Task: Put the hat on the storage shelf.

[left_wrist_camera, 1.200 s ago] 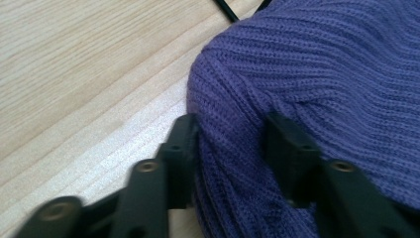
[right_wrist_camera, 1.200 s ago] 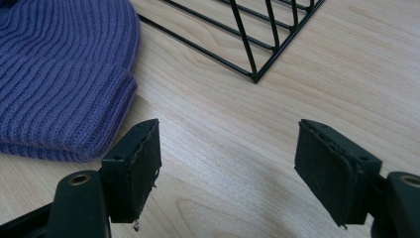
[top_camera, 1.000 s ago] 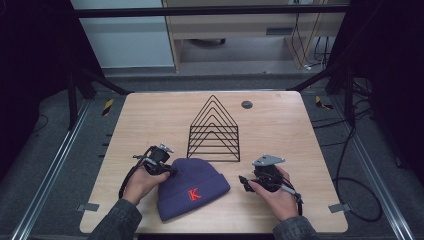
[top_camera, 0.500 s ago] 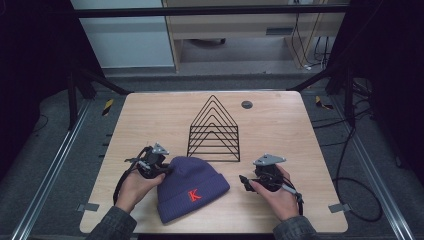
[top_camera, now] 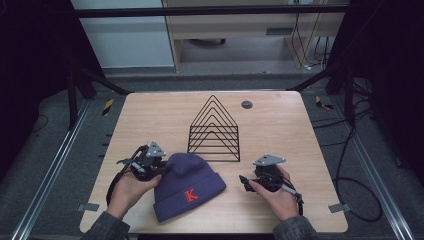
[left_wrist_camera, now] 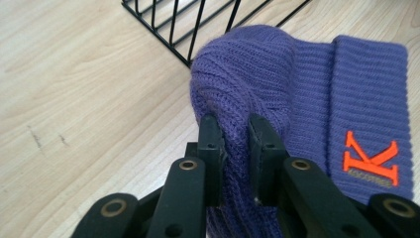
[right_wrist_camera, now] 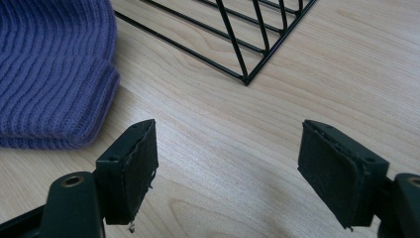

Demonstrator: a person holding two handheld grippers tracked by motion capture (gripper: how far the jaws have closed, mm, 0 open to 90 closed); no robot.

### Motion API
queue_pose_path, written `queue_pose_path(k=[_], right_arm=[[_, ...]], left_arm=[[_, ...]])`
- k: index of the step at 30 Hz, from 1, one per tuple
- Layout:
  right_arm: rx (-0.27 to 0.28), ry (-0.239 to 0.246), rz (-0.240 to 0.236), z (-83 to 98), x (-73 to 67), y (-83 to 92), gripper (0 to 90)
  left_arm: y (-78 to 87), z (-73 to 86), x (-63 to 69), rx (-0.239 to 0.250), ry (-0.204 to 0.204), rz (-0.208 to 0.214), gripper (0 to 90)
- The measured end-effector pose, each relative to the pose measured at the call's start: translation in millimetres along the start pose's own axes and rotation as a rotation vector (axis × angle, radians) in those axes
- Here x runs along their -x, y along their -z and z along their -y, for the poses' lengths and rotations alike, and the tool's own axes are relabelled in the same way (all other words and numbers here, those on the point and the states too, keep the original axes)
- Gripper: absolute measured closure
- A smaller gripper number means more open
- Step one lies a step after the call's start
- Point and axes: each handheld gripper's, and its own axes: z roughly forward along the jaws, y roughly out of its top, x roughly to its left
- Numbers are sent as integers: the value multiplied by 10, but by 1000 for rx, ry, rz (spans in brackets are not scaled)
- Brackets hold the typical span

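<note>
purple beanie pinched at its crown by the left gripper

purple beanie (top_camera: pixel 187 186) lies on the near half of the wooden table (top_camera: pixel 280 125), between the two hands, cuff toward the person. at its left, the left gripper (top_camera: pixel 159 169) meets the crown; the high view gives that contact as a dark cluster against the knit. the left gripper view brings it close: a fold of the beanie (left_wrist_camera: pixel 297 99) is clamped between the two black jaws, which stand nearly together with the fabric bunched up between them, the pads pressing into the wool. the jaws have just been closing on that fold. this view also gives the chunky ribbed knit, the turned-up cuff with finer ribs, and an orange letter k (left_wrist_camera: pixel 371 159) stitched on it with small lettering beneath, too small to read.

behind the beanie stands a black wire rack (top_camera: pixel 214 131), a row of triangular frames on a flat base, thin and glossy. from above, its triangles nest inside one another; in the right gripper view, its corner (right_wrist_camera: pixel 246 79) is bare rods meeting on pale wood grain.

at the right, the right gripper (top_camera: pixel 245 181) sits in the right hand, well apart from the beanie. its own view has the jaws wide apart with nothing but table between the flat black pads (right_wrist_camera: pixel 141 163), and the beanie's cuff edge (right_wrist_camera: pixel 54 84) at the upper left.
</note>
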Motion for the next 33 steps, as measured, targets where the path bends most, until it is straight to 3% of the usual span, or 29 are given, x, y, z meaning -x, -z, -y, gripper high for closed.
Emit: queue_pose_path(k=[10,20,25,33], right_arm=[[-10,5,-2,4,-9,-11,238],[-6,6,-1,3,-4,-3,238],[-2,1,-3,-1,-10,8,239],[15,23,-22,-13,-43,26,253]], left_arm=[[109,-57,-2,28,-40,-10,780],[240,-138,-4,38,-65,12,782],[381,-197,-2,51,-80,27,788],[694,-299,-7,78,-134,8,790]])
